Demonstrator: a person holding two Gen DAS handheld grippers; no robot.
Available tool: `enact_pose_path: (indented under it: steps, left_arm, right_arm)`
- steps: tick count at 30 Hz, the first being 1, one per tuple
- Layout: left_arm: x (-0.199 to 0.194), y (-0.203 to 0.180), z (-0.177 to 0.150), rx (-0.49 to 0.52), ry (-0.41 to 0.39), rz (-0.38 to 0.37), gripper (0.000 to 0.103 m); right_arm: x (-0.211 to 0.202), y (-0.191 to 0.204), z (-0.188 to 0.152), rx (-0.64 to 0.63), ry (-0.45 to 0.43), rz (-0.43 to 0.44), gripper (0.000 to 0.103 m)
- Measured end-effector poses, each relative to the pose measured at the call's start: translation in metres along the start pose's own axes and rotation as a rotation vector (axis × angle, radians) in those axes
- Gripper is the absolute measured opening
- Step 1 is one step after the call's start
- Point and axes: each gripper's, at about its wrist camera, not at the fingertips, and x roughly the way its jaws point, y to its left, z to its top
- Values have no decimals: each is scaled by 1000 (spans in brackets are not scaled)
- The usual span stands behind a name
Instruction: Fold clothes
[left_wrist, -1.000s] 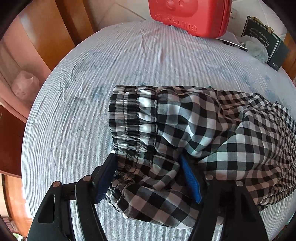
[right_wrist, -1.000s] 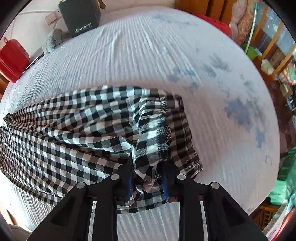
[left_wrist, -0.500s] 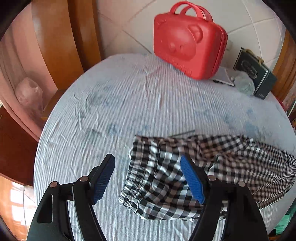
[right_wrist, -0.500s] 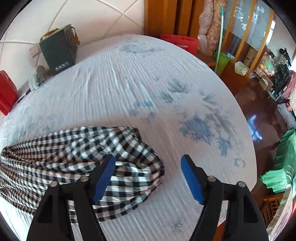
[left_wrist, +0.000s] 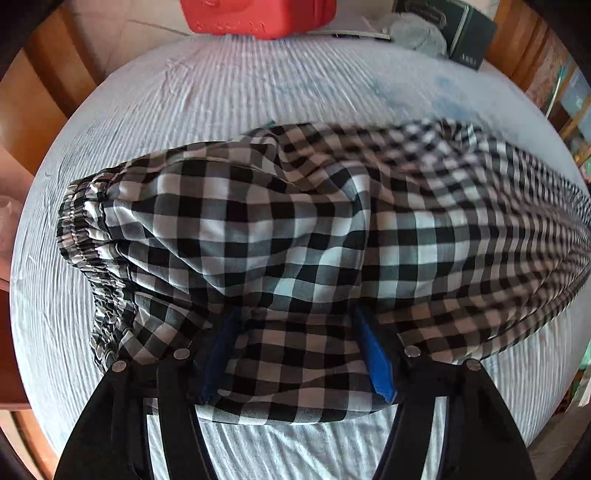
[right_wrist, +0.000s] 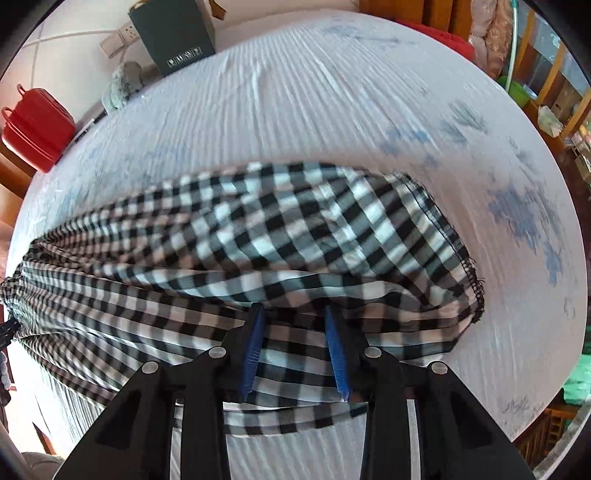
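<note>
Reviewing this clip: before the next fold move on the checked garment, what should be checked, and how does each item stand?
1. Left hand-held gripper around the checked garment: ok, cloth lies between the blue pads.
2. Left grip fully closed: cannot tell, the pads stand well apart with cloth bunched between.
3. Right hand-held gripper on the garment: ok, cloth between its pads near the hemmed end.
4. Elastic waistband on the left side, ready to fold over: ok.
5. Cloth smooth: not ok, folds and bunching across the middle.
6. Red case and dark box apart from the garment: ok.
</note>
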Motion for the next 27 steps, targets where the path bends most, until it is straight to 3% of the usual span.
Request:
enact_pose_path:
  steps: [4,6,9,10,14,18,20,22,23,27]
  left_arm:
    - [-28,23,11,-125,-69,-37,65]
    - [-43,36,24,-184,-151,-33,65]
    - [-40,50,46,-265,-179,-23,65]
    - [-32,51,52,-267,-167,-4,65]
    - [6,60,62,-269,-95,200,66]
    - [13,59,63,-312,-101,264,67]
    - [5,54,62,-328,-103,272,67]
    - [-10,47,56,-344,-134,254,67]
    - [-20,44,51,-351,-156,248,67]
    - [-35,48,31,-346,-166,221,68]
  right_arm:
    - [-10,-24,-2,28,17,-79,27]
    - [-19,-31,1,39,-18,-82,27]
    - [-35,-18,11,11,-104,-52,29]
    - [-39,-9,16,-14,-124,-12,29]
    - [-39,25,29,-114,-131,124,29]
    - [-24,37,25,-193,-63,212,29]
    - [-10,31,20,-237,-13,179,29]
    - [6,10,20,-218,32,80,29]
    - [7,-5,22,-170,22,65,22]
    - [-17,-43,24,-22,-83,70,23]
